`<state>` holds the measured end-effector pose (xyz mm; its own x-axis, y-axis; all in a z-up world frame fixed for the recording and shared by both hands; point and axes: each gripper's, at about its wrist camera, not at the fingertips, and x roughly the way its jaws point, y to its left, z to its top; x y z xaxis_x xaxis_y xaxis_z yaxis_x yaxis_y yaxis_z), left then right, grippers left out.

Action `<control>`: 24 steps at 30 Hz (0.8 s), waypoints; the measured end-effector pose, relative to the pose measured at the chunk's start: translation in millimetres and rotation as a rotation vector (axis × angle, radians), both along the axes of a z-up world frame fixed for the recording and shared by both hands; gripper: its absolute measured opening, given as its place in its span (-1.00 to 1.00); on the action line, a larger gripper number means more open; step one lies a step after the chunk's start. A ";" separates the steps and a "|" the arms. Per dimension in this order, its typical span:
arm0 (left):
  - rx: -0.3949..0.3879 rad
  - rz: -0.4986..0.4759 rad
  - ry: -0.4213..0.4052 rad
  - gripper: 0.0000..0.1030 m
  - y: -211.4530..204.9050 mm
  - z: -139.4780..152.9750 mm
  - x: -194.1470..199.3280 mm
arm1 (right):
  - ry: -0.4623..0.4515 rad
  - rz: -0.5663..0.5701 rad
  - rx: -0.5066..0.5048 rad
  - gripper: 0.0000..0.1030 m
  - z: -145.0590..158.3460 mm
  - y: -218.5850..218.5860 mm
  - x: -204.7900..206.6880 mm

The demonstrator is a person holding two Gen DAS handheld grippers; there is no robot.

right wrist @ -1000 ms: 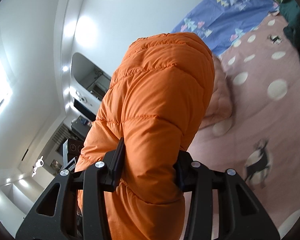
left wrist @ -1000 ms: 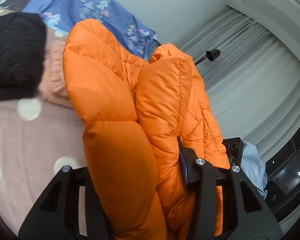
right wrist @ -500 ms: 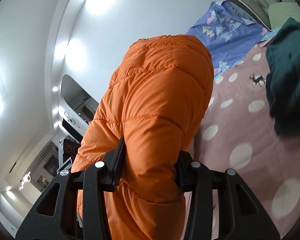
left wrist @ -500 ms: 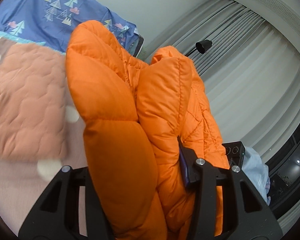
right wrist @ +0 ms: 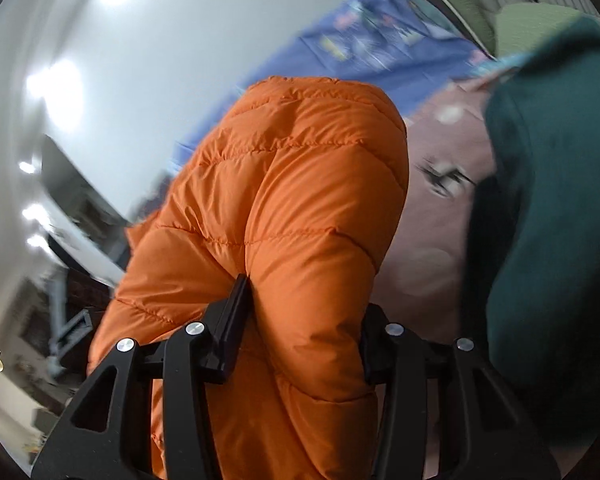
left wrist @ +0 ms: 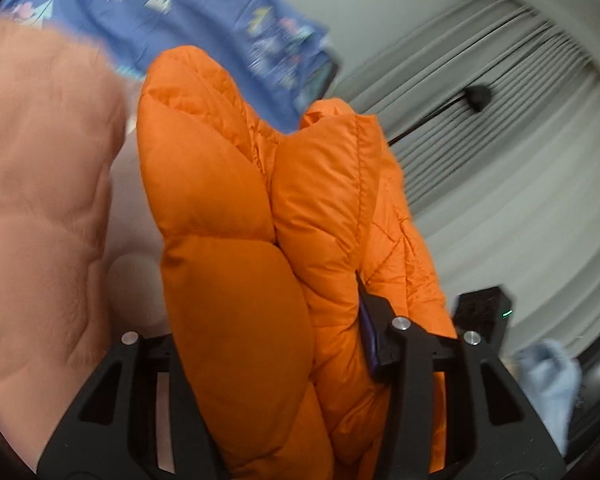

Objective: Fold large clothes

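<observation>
the left gripper (left wrist: pixel 268 344) is clamping a thick bunch of the orange puffer jacket (left wrist: pixel 228 216), whose quilted folds are bulging up between its fingers (left wrist: pixel 374 340) and hiding most of the left one. the right gripper (right wrist: pixel 304 328) is pinching another padded section of the same jacket (right wrist: pixel 300 200), with both black fingers (right wrist: pixel 232 320) pressing into the fabric. the jacket is hanging in the air between the two grippers, above the pink dotted bed cover (right wrist: pixel 432 240). a peach quilted blanket (left wrist: pixel 40 208) is lying to the left, a blue patterned sheet (left wrist: pixel 188 12) behind it, and what is probably a dark green garment (right wrist: pixel 552 220), blurred, is sitting at the right edge. grey curtains (left wrist: pixel 500 152) are hanging beyond.
</observation>
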<state>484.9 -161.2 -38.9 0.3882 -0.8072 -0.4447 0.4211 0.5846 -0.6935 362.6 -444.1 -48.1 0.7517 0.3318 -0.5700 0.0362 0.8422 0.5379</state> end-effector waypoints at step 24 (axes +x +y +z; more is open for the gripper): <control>0.174 0.170 -0.205 0.81 30.5 34.1 -27.5 | 0.041 -0.201 -0.315 0.06 45.1 4.9 -40.4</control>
<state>457.4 -130.7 -4.8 0.6069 -0.6418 -0.4688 0.4277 0.7609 -0.4880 322.2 -439.2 -3.0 0.7586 -0.0167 -0.6514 0.2335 0.9402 0.2478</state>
